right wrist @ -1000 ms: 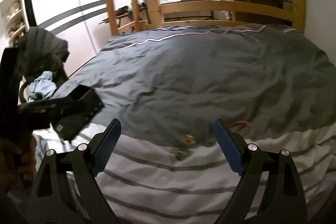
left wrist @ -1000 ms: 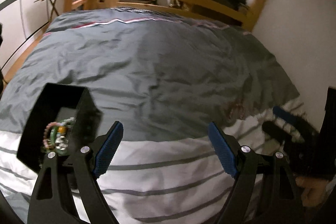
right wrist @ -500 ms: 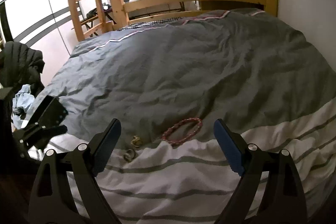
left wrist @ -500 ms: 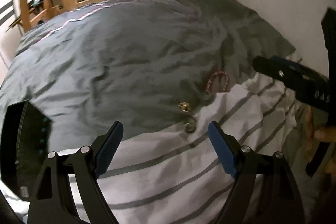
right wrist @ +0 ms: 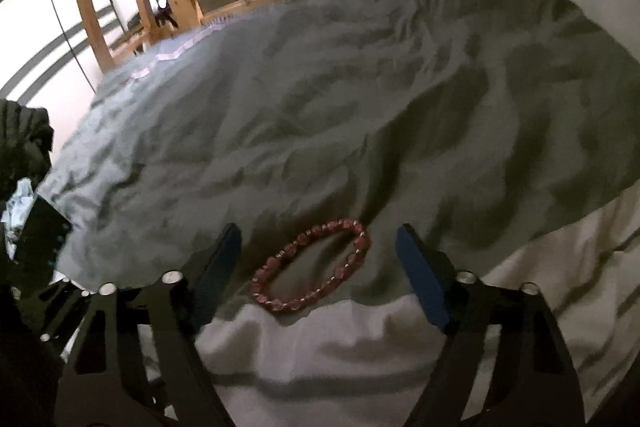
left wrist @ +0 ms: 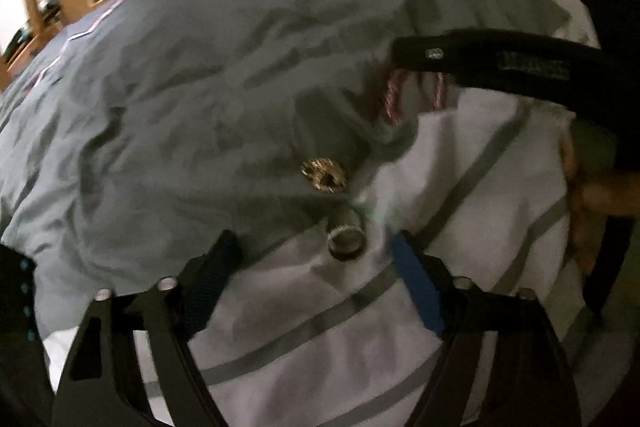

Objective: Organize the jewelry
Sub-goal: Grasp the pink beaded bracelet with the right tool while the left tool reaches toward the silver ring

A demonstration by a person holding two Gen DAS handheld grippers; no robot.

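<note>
Both tools are matte black plastic: the left gripper [left wrist: 316, 259] carries angular open-framed fingers, bright silver screws at the joints and blue ribbed pads [left wrist: 416, 291]. The right gripper [right wrist: 318, 247] is built the same, with dark blue pads [right wrist: 424, 287] and pale lettering along one finger.

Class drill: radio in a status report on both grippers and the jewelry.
Left gripper open, closing over silver ring. Right gripper open, closing astride pink bracelet. Nothing gripped. No obstruction.

Grey duvet [right wrist: 360, 87] bears beaded bracelet [right wrist: 312, 265], two rings [left wrist: 324, 175]
</note>
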